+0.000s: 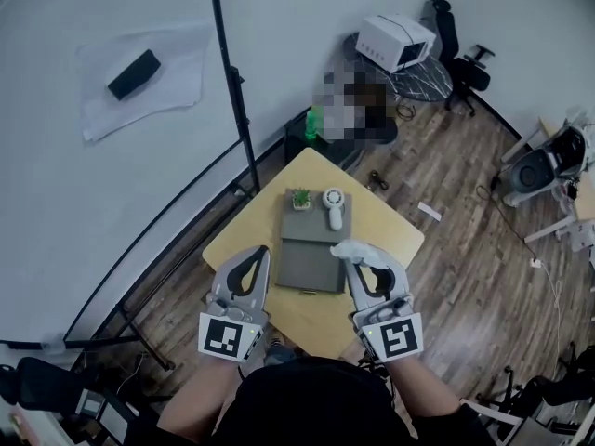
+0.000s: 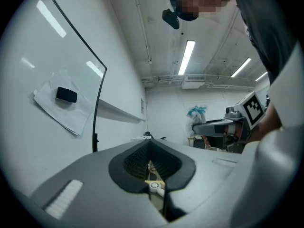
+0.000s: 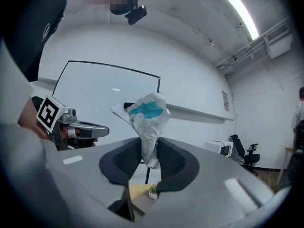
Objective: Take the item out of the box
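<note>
**Item.** A crumpled white pouch point(image 3: 148, 110) with a teal patch is out of the box and clear of the counter. It is pinched by its lower end in the right claw point(image 3: 148, 153), and most of it stands free above the pads. In the head view the pouch point(image 1: 363, 249) hangs at about 4 o'clock of the grey box point(image 1: 307, 268), just off its right edge.

**Claws.** The right claw is clamped on the pouch. The left claw point(image 2: 150, 146) is closed with nothing between its pads, and it sits at about 8 o'clock of the box, touching nothing.

**Step in hand.** In the inspector's judgement the lift-out is done and the item is being carried. The next move calls for a bare patch of counter point(image 1: 386, 223), probably at 3 o'clock of the box. The pouch would be lowered there and let go gently, since it looks light and limp and may cling to a pad.

**Surroundings.** A small potted plant point(image 1: 300, 198) and a white handheld device point(image 1: 334, 207) rest on the far grey panel at 12 o'clock.

**Not determinable.**
- It is unclear whether the far panel is the box's opened lid or a separate piece.
- The box interior reads as a flat grey surface, so any remaining contents cannot be made out.
- The pouch's print is illegible.
- The pouch's gripped end is hidden by the pads.
</note>
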Motion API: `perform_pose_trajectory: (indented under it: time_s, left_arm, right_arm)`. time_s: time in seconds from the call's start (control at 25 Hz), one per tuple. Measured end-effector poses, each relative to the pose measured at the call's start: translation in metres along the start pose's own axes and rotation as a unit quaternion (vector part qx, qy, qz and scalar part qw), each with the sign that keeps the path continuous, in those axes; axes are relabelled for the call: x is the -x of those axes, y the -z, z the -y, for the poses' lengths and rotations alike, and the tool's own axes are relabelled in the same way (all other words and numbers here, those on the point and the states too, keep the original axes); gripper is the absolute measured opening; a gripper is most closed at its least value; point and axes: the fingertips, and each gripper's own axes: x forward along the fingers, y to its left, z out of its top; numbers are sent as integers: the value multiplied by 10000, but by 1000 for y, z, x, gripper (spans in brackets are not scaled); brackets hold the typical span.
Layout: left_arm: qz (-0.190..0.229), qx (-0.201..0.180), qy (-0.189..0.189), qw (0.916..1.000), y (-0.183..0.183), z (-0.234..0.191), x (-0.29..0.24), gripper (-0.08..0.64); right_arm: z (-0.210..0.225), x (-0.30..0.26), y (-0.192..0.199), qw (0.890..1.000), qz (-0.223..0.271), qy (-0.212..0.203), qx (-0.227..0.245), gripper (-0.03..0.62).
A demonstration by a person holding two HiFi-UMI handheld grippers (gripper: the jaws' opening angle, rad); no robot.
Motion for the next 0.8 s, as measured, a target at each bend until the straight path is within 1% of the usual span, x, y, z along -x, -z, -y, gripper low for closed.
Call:
perform_pose_trajectory:
  time_s: [0.04,0.12,0.2,0.32,0.4,0.56,0.8]
  left_arm:
    - [-42,7,-7,10000,1,0,0,0]
    - [93,-61,-14,9999,-2,0,0,0]
    - [200,-58,-26,9998,-2,-1,-1,0]
    - [169,11,-50,9998,1,-1,1,0]
    - [152,-5,-61,9999,1,0,1,0]
    - [144,-36,-74,9999,1,1,1,0]
    - [104,-34,-79,9999,3,6,2,0]
  right_arm:
    - [0,0,2,10000,-33,15,-25,100]
    - [1,2,4,9999,-100,82,-65,100]
    - [0,2,5,9999,-49,68,-68,100]
    - [0,4,6,9999,11,59,-96,100]
    - [2,6,6,9999,-11,111,-87,100]
    - [2,9,10,10000,-20,64,-71,100]
    - [4,14,11,9999,-18,98,-84,98]
